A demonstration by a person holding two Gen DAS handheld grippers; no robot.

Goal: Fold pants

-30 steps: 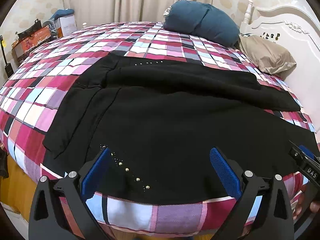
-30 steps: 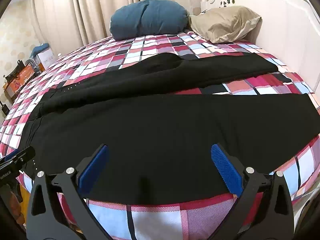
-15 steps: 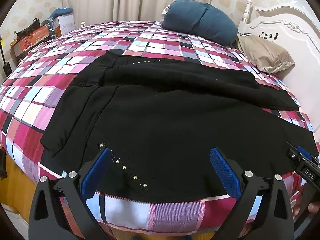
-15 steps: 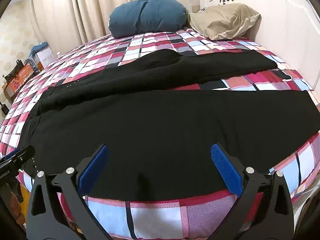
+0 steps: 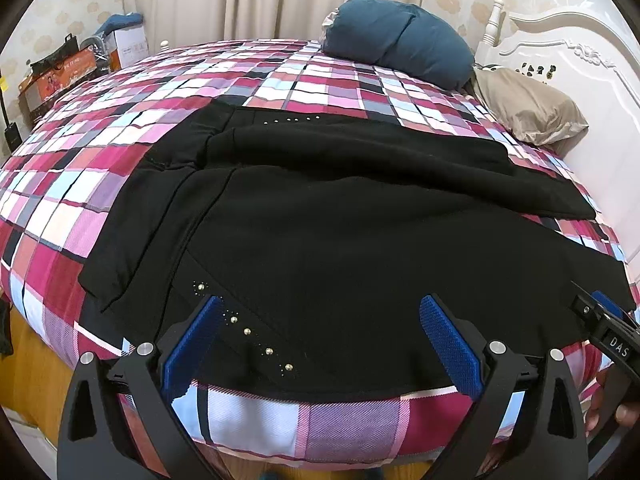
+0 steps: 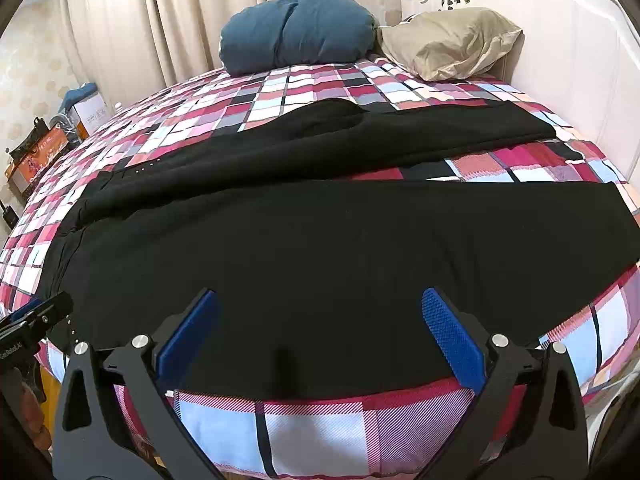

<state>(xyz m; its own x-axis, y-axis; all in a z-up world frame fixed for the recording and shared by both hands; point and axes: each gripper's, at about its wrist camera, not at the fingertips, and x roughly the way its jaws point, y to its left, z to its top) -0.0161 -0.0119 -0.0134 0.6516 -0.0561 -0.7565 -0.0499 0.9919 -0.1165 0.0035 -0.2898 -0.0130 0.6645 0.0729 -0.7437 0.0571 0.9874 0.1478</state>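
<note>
So, on the left wrist camera I had the black pants (image 5: 340, 240) spread flat across the checked bedspread (image 5: 120, 160), waistband toward nine o'clock, one leg running off toward three o'clock and the other lying behind it at twelve. The left gripper (image 5: 320, 344) hung with its jaws spread wide over the near hem, holding nothing, a row of studs (image 5: 256, 340) just inside its left finger. I judged the cloth soft, limp and light, fairly thick, likely to sag and drag on the bedspread, so a pinch right at the near edge by the studs looked like the place to take hold. Against the frame a second before, the pants sat a touch higher and farther in view, so I had drawn back slightly; the cloth itself had not shifted.

Over on the right wrist camera, the right gripper (image 6: 320, 336) was likewise released, jaws apart above the near leg's edge at six o'clock. The far leg lay at twelve, below the blue cushion (image 6: 296, 32) and tan pillow (image 6: 448, 40). Compared with earlier, more bedspread showed below the hem, the same small retreat.
</note>
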